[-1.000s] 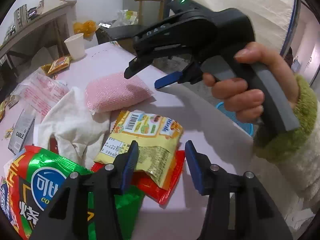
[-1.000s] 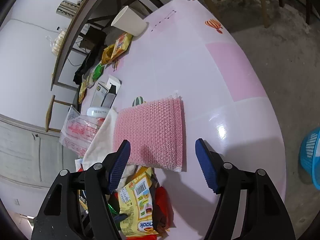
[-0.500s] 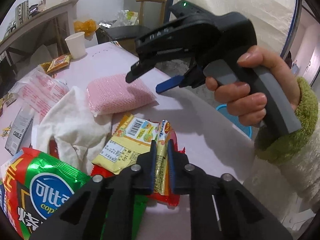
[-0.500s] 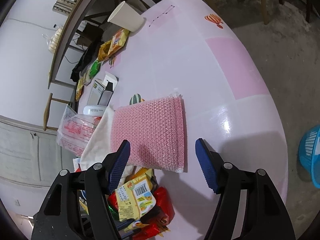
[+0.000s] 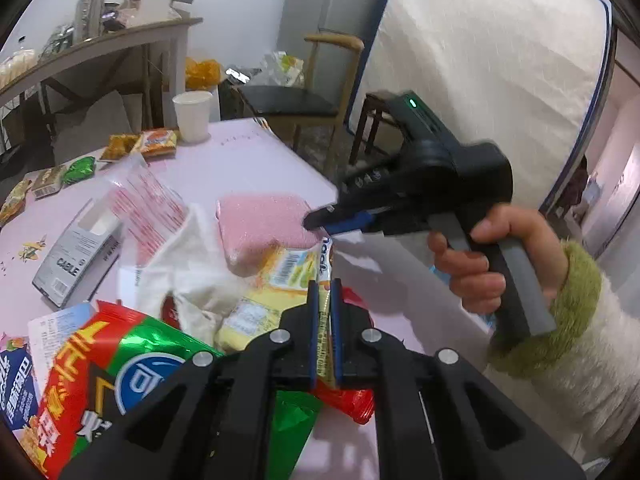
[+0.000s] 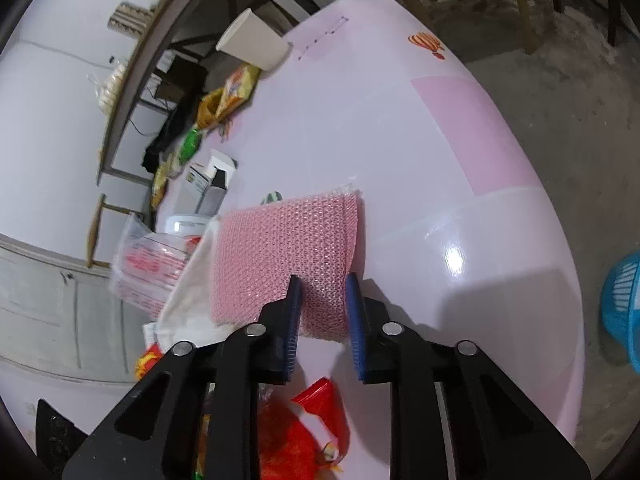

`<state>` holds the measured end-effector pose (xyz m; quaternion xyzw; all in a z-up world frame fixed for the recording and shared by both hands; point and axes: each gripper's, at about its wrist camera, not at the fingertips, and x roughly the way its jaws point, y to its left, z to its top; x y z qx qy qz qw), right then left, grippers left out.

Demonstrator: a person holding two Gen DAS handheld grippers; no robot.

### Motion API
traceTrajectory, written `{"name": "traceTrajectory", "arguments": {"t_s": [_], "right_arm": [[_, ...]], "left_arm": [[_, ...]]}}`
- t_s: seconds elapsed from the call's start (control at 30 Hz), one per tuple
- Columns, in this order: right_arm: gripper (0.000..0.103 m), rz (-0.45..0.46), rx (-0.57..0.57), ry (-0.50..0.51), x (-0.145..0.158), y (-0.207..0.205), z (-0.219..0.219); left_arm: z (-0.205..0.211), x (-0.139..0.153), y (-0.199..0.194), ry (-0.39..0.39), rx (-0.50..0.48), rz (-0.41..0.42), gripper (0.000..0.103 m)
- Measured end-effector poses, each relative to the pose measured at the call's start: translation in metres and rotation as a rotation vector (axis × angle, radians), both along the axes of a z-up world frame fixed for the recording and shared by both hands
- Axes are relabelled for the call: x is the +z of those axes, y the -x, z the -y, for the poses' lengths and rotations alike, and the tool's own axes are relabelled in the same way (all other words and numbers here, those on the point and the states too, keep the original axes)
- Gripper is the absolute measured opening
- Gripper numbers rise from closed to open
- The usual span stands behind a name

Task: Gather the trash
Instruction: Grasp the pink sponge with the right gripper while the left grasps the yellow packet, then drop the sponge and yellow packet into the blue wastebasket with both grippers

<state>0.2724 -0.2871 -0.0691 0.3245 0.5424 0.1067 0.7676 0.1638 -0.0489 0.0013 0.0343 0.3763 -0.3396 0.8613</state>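
Observation:
My left gripper (image 5: 324, 285) is shut on a yellow snack wrapper (image 5: 286, 270), which stands pinched on edge between its blue pads above a red wrapper (image 5: 352, 400). A green and red snack bag (image 5: 120, 360) lies to its left. My right gripper (image 6: 323, 280) is closing its jaws on the near edge of a pink bubble pad (image 6: 280, 248), and the pad fills the gap between the pads. The left wrist view shows the right gripper (image 5: 320, 222), held by a hand, with its tip at the pink bubble pad (image 5: 260, 224).
A white cloth (image 5: 192, 264), a clear red-printed bag (image 5: 148, 200), a grey cable box (image 5: 76, 256), small snack packets (image 5: 156, 144) and a paper cup (image 5: 192, 116) lie on the pink table (image 6: 400, 120). A blue basket (image 6: 624, 308) stands on the floor at the right.
My left jaws closed on the yellow wrapper and lifted it off the pile. My right jaws, wide apart before, have narrowed onto the pink pad's near edge.

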Motion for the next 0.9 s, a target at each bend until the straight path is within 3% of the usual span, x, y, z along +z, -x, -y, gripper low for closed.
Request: {"name": "traceTrajectory", "arguments": {"t_s": [0.23, 0.3, 0.9], "right_arm": [[0.009, 0.047, -0.046, -0.05, 0.012, 0.016, 0.011], [0.002, 0.066, -0.059, -0.068, 0.018, 0.022, 0.016], [0.0, 0.188, -0.146, -0.162, 0.063, 0.076, 0.063]], "left_arm": [[-0.012, 0.023, 0.004, 0.04, 0.043, 0.049, 0.005], [-0.014, 0.031, 0.007, 0.049, 0.051, 0.068, 0.005], [0.0, 0.075, 0.029, 0.081, 0.057, 0.165, 0.005]]}}
